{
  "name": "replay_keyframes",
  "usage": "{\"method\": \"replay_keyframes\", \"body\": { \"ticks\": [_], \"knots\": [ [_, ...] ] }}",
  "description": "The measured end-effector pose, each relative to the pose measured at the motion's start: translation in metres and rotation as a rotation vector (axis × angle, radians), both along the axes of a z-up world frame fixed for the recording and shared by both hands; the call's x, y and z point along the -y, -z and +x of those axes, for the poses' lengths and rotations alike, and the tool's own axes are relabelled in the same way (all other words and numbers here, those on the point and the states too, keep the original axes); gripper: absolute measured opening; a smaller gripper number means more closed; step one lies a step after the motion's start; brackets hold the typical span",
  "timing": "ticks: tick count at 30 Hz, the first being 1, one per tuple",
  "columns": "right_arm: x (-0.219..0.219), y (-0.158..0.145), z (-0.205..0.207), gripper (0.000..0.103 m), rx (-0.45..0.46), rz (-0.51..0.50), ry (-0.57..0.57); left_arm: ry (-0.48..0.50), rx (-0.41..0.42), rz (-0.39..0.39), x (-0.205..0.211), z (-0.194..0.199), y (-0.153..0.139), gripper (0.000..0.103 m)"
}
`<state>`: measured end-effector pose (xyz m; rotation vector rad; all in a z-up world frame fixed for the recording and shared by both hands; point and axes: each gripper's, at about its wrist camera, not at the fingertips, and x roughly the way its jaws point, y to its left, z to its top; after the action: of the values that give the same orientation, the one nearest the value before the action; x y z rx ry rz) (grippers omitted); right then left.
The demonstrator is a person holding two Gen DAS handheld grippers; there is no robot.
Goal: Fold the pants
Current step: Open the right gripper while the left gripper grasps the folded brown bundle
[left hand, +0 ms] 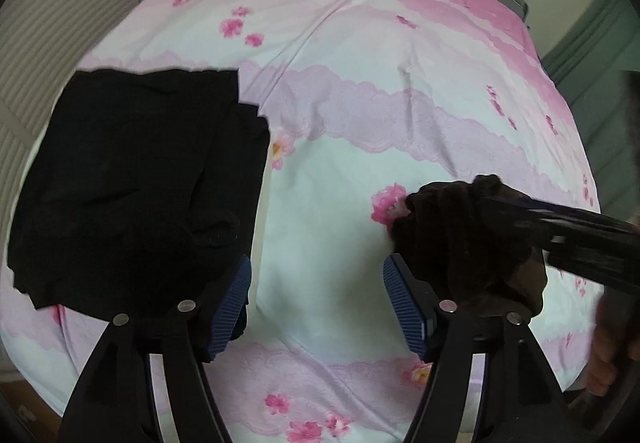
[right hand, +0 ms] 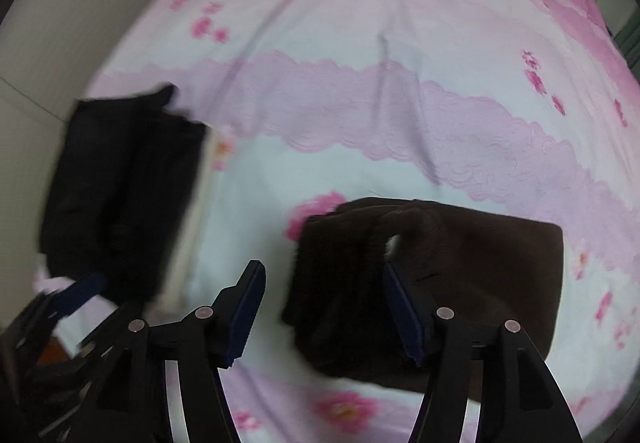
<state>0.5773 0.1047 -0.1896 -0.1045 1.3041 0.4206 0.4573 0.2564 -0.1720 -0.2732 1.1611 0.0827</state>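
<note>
A folded dark brown pair of pants (right hand: 460, 275) lies on the pink flowered bedsheet (right hand: 360, 83); it also shows in the left wrist view (left hand: 460, 243), bunched under the other gripper. A folded black garment (left hand: 136, 179) lies at the left; it shows blurred in the right wrist view (right hand: 120, 187). My left gripper (left hand: 316, 307) is open and empty above bare sheet between the two garments. My right gripper (right hand: 324, 311) is open, its right finger (right hand: 404, 319) over the brown pants' left edge. The right gripper's body (left hand: 560, 239) reaches in from the right.
The bedsheet (left hand: 360, 83) covers the whole bed. A ribbed pale wall or cupboard (left hand: 60, 23) runs along the left. A green curtain (left hand: 592, 43) hangs at the far right. The bed's near edge is at the bottom left, with floor below it.
</note>
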Motion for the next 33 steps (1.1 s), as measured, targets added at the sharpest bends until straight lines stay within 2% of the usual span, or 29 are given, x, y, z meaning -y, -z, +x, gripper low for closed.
{"method": "replay_keyframes", "body": {
  "ticks": [2,4,7,10,12,16,18,24,29,33],
  "knots": [
    [0.018,-0.026,-0.015,0.067,0.052,0.088,0.014,0.020,0.019,0.003,0.006,0.000,-0.008,0.076],
    [0.047,-0.049,-0.031,0.086,0.125,0.144,0.058,0.050,0.036,-0.017,0.015,0.002,-0.014,0.084],
    [0.098,-0.059,-0.054,0.088,0.210,0.095,0.139,0.080,0.034,-0.083,0.032,0.009,-0.015,0.089],
    [0.148,-0.039,-0.073,0.088,0.201,0.007,0.213,0.091,0.003,-0.152,0.052,0.021,-0.010,0.093],
    [0.182,-0.013,-0.087,0.088,0.132,-0.054,0.282,0.109,-0.014,-0.187,0.069,0.031,-0.005,0.095],
    [0.229,0.028,-0.108,0.088,0.023,-0.053,0.390,0.130,-0.066,-0.199,0.104,0.052,0.011,0.096],
    [0.244,0.047,-0.116,0.088,-0.026,-0.036,0.424,0.099,-0.111,-0.218,0.115,0.063,0.022,0.096],
    [0.250,0.081,-0.128,0.088,-0.090,0.007,0.429,-0.117,-0.204,-0.325,0.116,0.077,0.046,0.096],
    [0.242,0.094,-0.128,0.088,-0.095,0.032,0.385,-0.193,-0.297,-0.272,0.126,0.074,0.067,0.096],
    [0.238,0.099,-0.120,0.088,-0.070,0.026,0.347,-0.228,-0.319,-0.294,0.128,0.066,0.077,0.097]
  ]
}}
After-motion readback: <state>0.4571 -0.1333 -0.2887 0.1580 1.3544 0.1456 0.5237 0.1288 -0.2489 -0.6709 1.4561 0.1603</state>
